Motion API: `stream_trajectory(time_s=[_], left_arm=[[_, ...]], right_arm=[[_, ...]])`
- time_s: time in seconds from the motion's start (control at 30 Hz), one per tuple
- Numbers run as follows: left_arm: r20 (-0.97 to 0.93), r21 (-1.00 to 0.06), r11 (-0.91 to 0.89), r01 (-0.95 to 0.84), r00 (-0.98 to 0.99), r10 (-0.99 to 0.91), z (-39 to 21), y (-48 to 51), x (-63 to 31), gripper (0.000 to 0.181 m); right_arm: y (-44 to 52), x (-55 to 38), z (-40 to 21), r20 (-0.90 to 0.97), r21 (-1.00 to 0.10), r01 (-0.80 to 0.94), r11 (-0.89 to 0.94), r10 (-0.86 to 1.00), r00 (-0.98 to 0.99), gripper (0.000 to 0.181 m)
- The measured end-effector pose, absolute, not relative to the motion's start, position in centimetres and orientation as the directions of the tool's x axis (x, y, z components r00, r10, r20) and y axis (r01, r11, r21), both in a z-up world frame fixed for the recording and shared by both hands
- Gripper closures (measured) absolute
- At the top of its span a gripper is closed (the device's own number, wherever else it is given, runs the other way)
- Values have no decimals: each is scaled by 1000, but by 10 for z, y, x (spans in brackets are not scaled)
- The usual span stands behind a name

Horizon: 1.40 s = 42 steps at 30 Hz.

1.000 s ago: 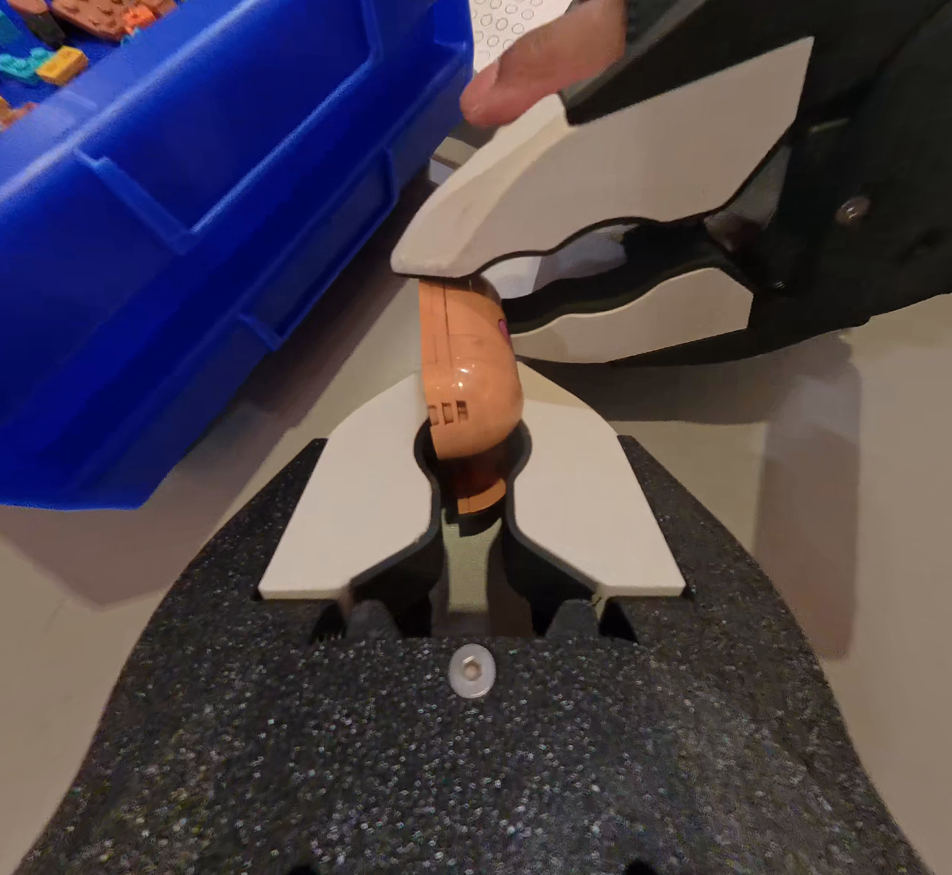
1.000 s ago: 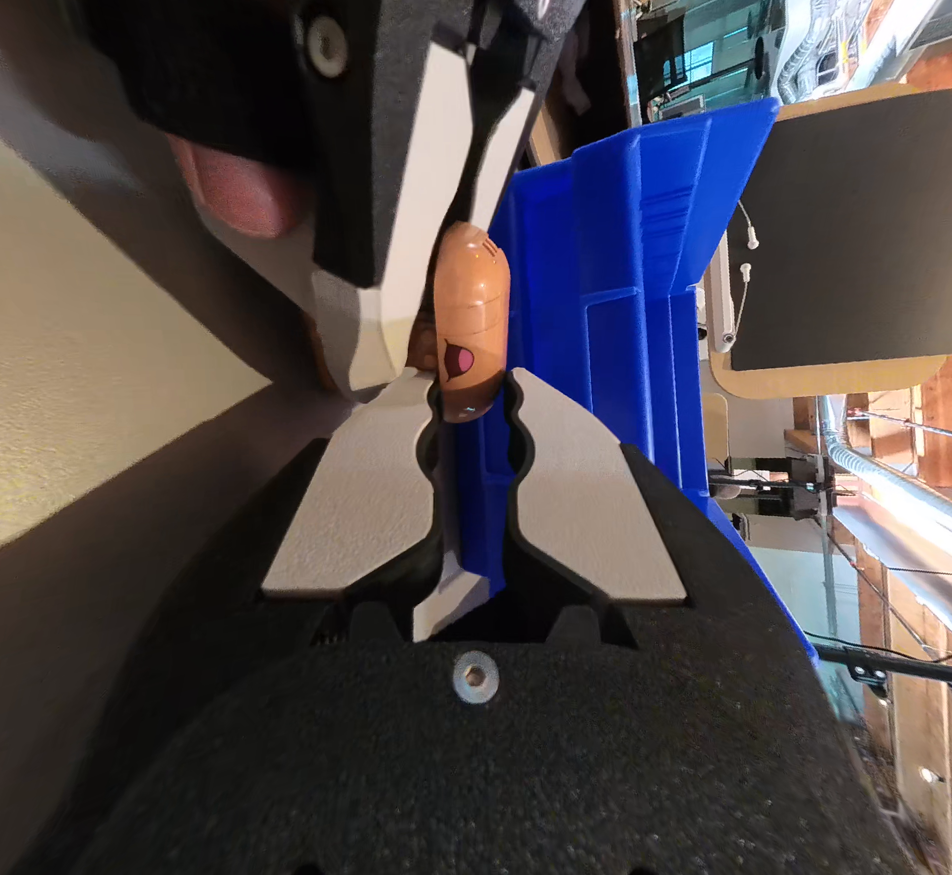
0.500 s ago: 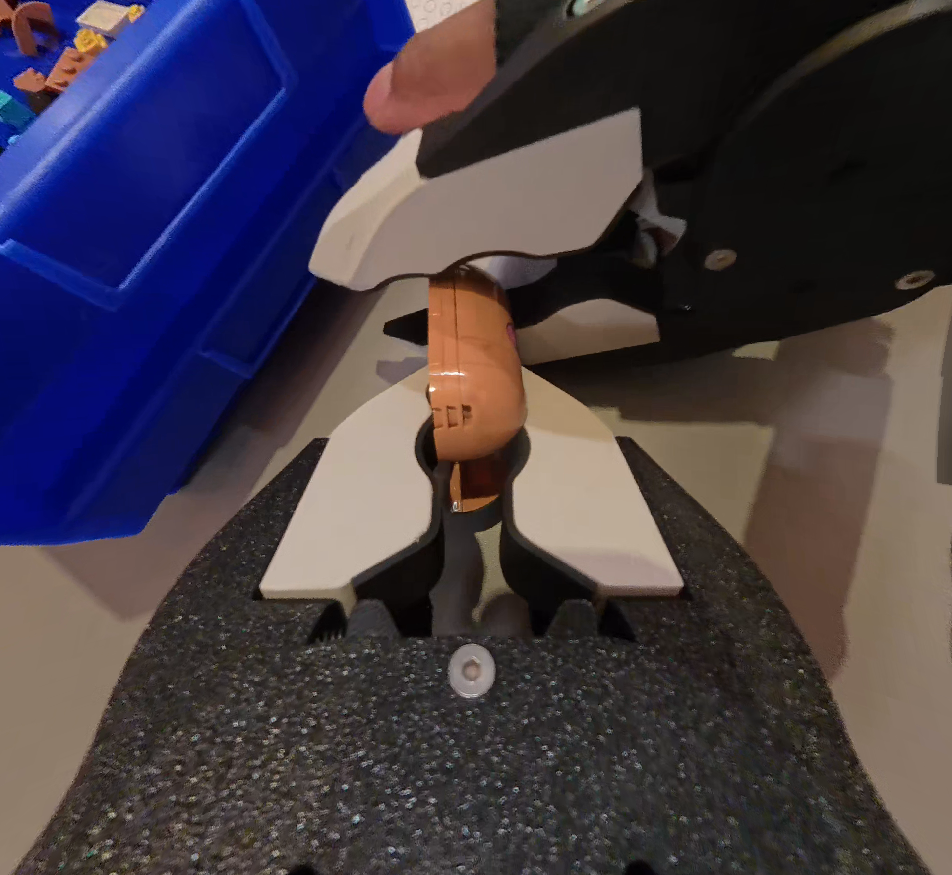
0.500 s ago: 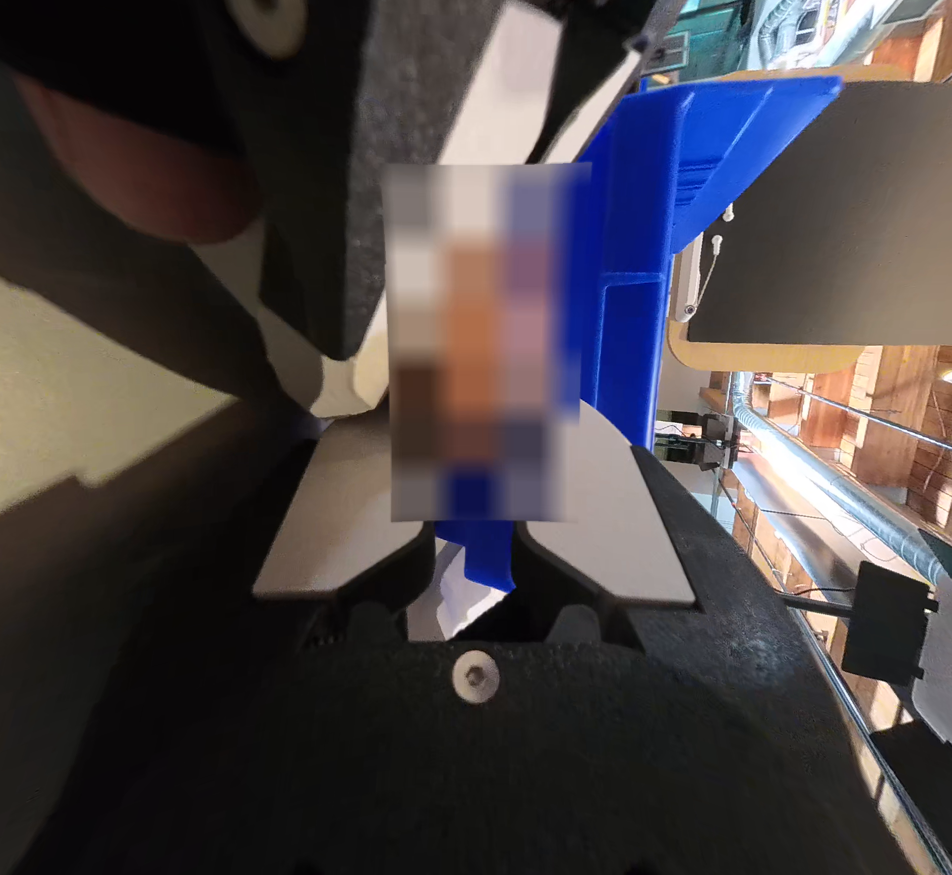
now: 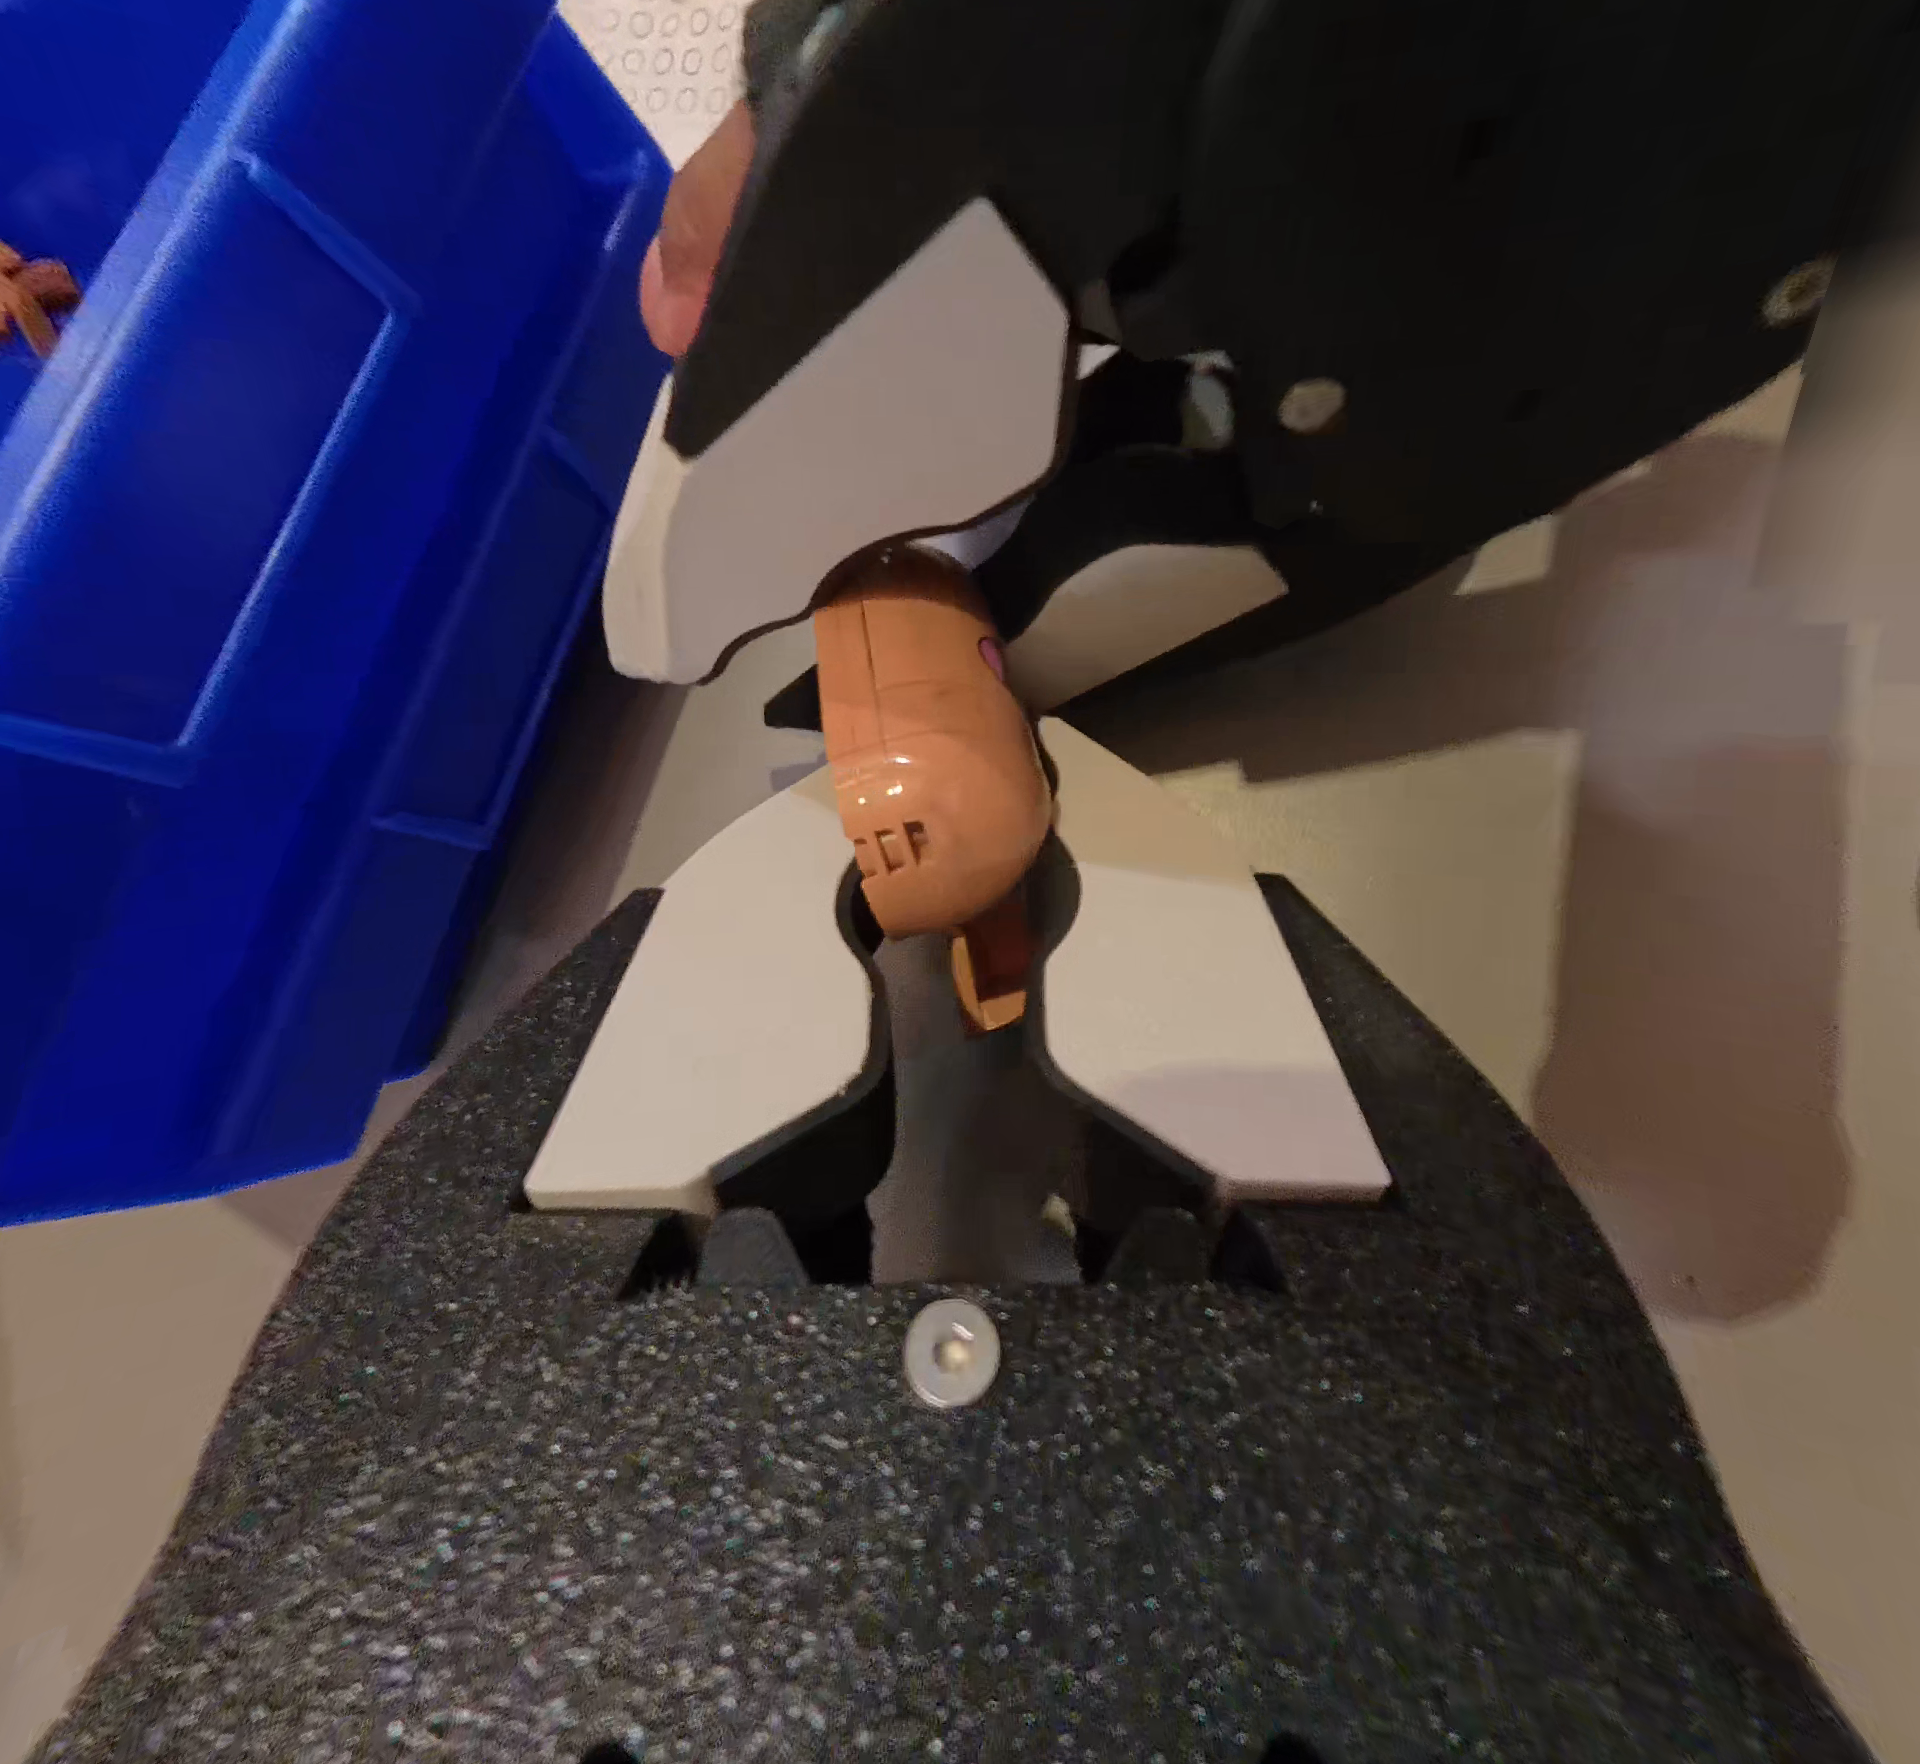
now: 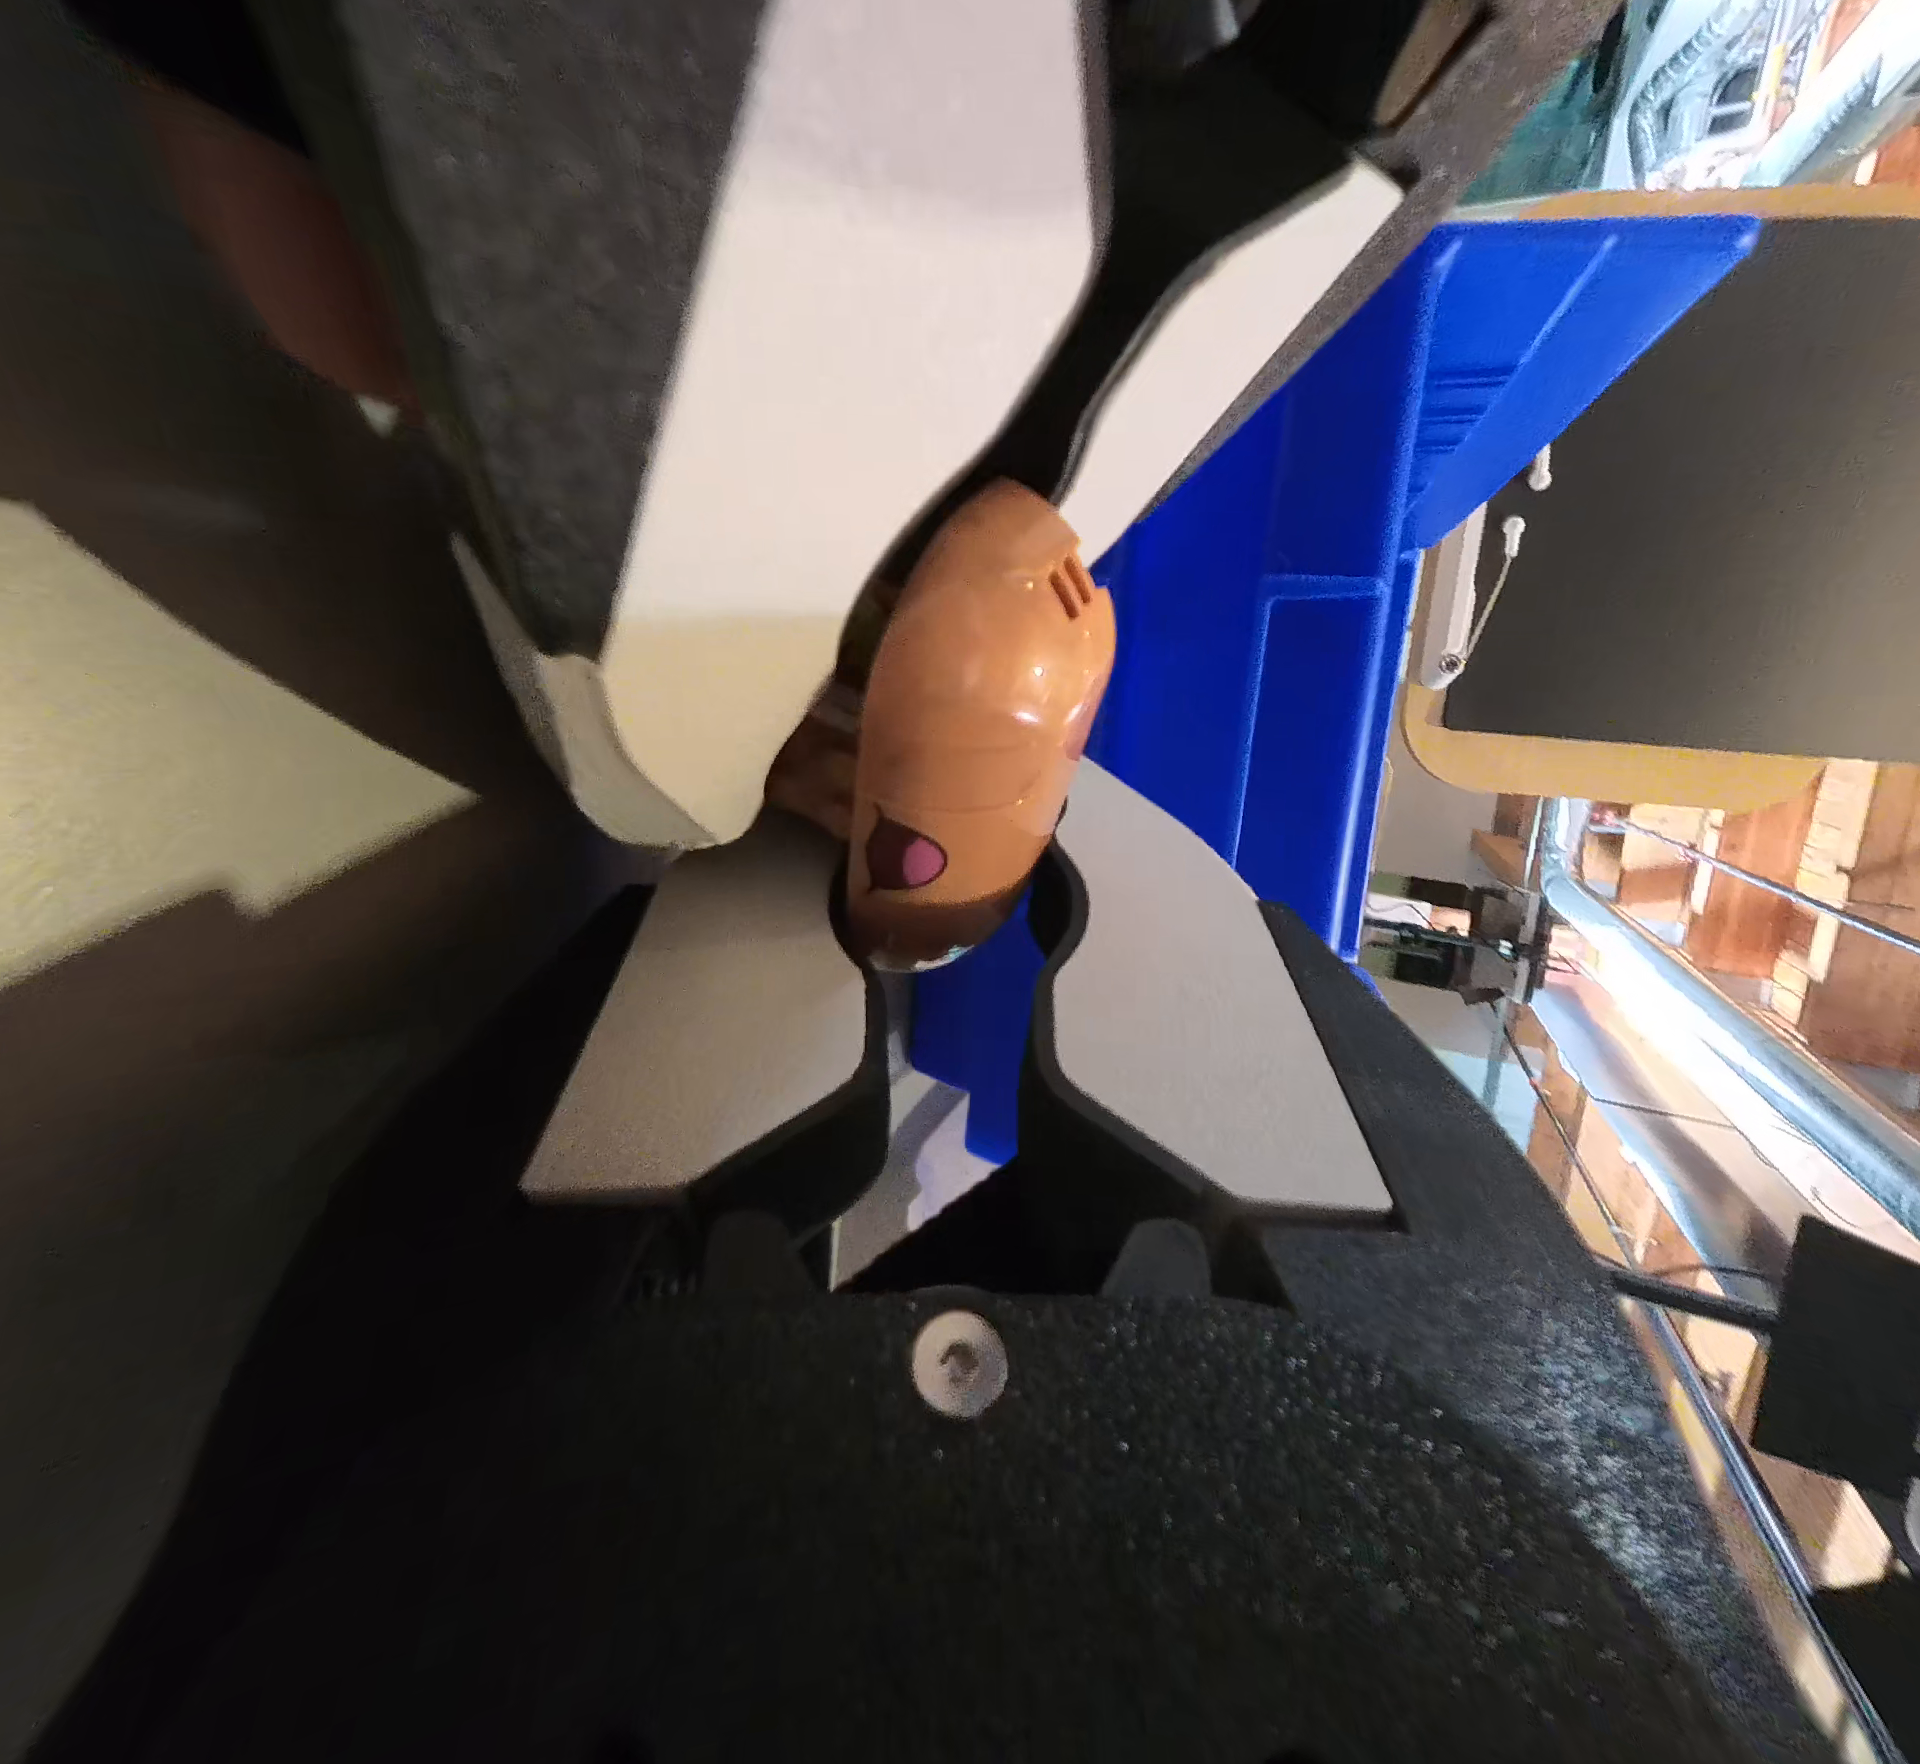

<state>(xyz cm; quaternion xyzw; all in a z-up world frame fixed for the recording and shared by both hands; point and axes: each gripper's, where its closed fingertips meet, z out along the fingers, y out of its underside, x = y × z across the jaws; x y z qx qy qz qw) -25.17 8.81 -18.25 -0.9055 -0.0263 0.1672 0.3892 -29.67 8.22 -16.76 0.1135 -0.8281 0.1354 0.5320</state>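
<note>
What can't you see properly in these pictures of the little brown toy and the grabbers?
- Tan toy piece: in the left wrist view the right gripper covers its far end; its whole shape is unclear.
- Blue bin: the left edge cuts it off; contents mostly hidden.
- Printed sheet: too blurred to make out.
- Right wrist view: the left gripper hides the table.

Pale tabletop [image 5: 260, 1319] under blue bin [image 5: 260, 571], printed sheet [image 5: 665, 0].

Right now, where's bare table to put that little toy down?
Bare tabletop lies to the right of both grippers. The left is crowded: the blue bin sits close beside the tan toy piece, with a printed sheet behind it.
</note>
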Motion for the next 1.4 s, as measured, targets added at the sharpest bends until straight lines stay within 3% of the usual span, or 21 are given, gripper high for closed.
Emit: stream_trajectory(time_s=[0.27,0.37,0.47,0.8,0.93,1.1,1.2,1.3,1.4], left_arm=[[-402,-636,-743,-210,911,87,-182,84,-248,157],[-635,-452,-819,-353,772,18,-184,67,-270,159],[-641,-443,-826,-348,767,20,-186,66,-265,160],[-144,-705,-709,-25,984,109,-183,66,-253,161],[101,-730,-662,173,984,147,-181,61,-251,161],[401,-675,-616,406,903,155,-181,53,-246,160],[409,-657,-617,434,892,192,-184,48,-252,146],[316,-657,-644,392,919,236,-187,43,-261,122],[185,-681,-662,313,948,258,-186,41,-270,113]], right_arm=[[80,-288,-171,881,-128,-393,910,-78,-467,161],[81,-280,-181,832,-124,-413,902,-132,-538,163],[78,-273,-181,854,-99,-416,904,-138,-502,163],[72,-284,-174,822,-304,-397,866,29,-568,162],[76,-285,-174,777,-378,-377,845,69,-625,163],[72,-271,-179,628,-534,-346,771,88,-773,164],[70,-267,-175,553,-610,-313,728,109,-826,164],[70,-265,-173,495,-659,-279,699,123,-860,164],[71,-265,-175,462,-677,-259,689,124,-878,164]])
